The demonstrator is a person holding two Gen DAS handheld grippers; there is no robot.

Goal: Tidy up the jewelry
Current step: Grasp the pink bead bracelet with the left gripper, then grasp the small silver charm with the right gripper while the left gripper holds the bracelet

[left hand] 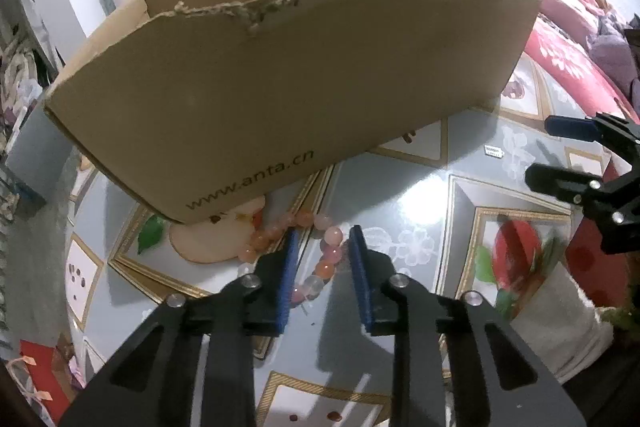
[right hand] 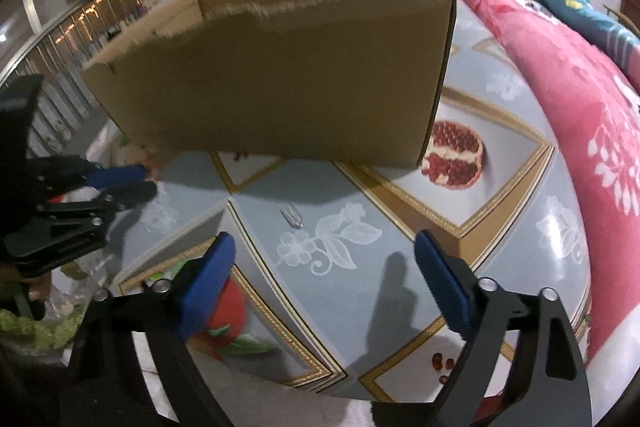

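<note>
— Where the left claw (left hand: 322, 239) points down at the bench (left hand: 432, 187), what lies between its pads?
— A bead bracelet (left hand: 320, 259) — pink and orange, flat on the patterned cloth; the jaws stand narrow around part of it, no firm pinch visible.
— And the right claw (right hand: 324, 251)?
— Wide, empty, above the cloth. Beyond both — a torn cardboard box (left hand: 280, 87), just past the bracelet.
</note>
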